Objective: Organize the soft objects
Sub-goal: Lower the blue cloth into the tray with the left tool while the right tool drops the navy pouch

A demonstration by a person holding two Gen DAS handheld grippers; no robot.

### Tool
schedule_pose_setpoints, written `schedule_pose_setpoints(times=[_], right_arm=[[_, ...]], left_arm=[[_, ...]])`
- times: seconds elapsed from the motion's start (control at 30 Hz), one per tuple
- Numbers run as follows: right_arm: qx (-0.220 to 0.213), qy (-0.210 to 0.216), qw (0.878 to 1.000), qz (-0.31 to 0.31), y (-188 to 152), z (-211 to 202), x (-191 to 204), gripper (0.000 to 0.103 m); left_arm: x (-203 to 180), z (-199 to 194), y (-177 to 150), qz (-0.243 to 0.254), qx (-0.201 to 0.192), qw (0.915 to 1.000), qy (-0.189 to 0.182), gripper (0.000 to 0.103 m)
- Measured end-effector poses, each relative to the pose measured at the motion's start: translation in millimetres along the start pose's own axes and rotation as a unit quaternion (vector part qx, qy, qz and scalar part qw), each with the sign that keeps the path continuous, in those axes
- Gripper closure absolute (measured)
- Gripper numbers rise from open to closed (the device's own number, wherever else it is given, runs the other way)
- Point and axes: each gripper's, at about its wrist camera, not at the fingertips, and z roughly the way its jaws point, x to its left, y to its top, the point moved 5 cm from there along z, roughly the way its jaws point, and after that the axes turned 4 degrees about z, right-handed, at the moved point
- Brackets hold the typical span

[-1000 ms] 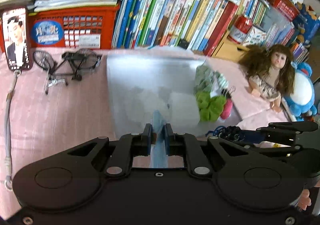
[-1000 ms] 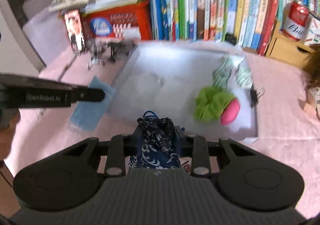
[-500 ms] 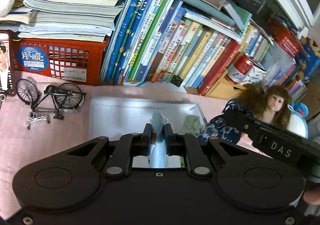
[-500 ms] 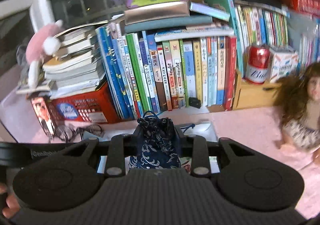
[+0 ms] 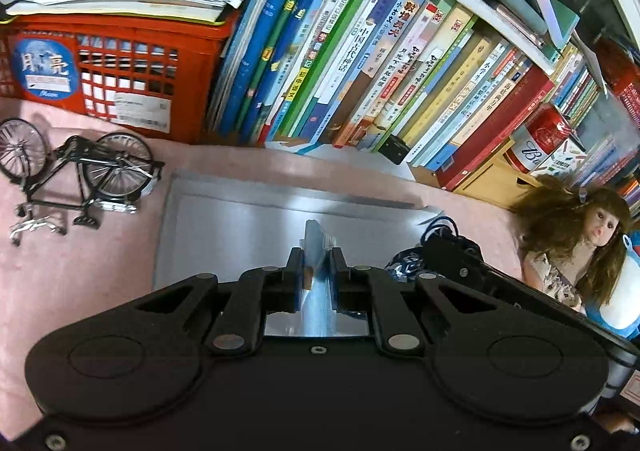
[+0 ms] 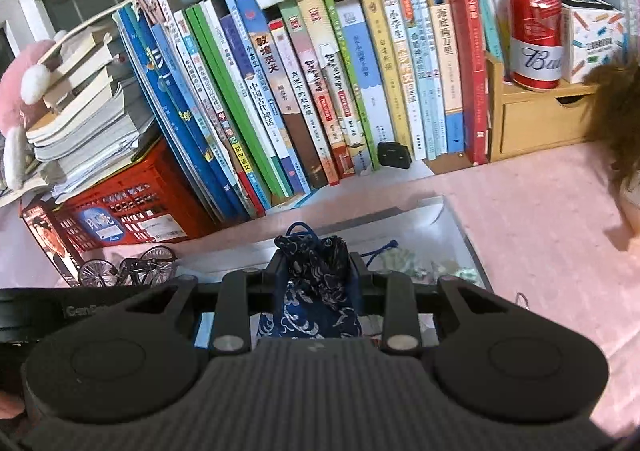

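My left gripper (image 5: 316, 251) is shut on a light blue cloth (image 5: 318, 241) that stands up between the fingers, above the grey tray (image 5: 224, 211). My right gripper (image 6: 316, 257) is shut on a dark blue patterned drawstring pouch (image 6: 314, 283), held over the same tray (image 6: 444, 223). The pouch and the right gripper also show at the right of the left wrist view (image 5: 408, 263). A pale green fabric piece (image 6: 404, 263) lies in the tray. The green and pink soft items are hidden by the grippers.
A row of books (image 5: 360, 51) and a red crate (image 5: 112, 75) with stacked papers stand behind the tray. A model bicycle (image 5: 80, 171) is left of it. A doll (image 5: 576, 243), a red can (image 6: 534, 35) and a wooden drawer box (image 6: 540, 123) are at the right.
Both grippers have lifted and moved forward over the tray toward the books, each keeping its hold. The green and pink items have dropped out of sight beneath the grippers.
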Motion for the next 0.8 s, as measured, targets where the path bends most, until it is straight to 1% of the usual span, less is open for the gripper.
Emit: schedule_pose_setpoints(times=[0.1,0.27,0.4,0.47,0.8], right_arm=[[0.005,0.003,1.0,-0.013,-2.1,6.7,3.4,0.068],[0.035,0.001,0.999,-0.019,-13.6,26.1,0.3,0.068],[0.059,-0.007,0.998,-0.025,-23.8,39.3,-1.3,0.068],[0.066,-0.012,0.997,-0.028,-27.1,44.1,-2.1,0.068],[0.094,-0.016,0.995,-0.01,-37.7,59.9,-13.0,0.068]], left_arm=[[0.7,10.4,-0.6,-0.001,0.006,1.0,-0.002,0.091],[6.2,25.9,-5.5,0.004,0.015,0.9999,0.006,0.091],[12.7,33.7,-7.1,-0.011,0.02,0.9997,-0.011,0.091],[13.9,37.3,-7.6,-0.013,0.025,0.9996,-0.009,0.091],[17.0,56.1,-16.0,-0.015,0.047,0.9987,-0.009,0.091]])
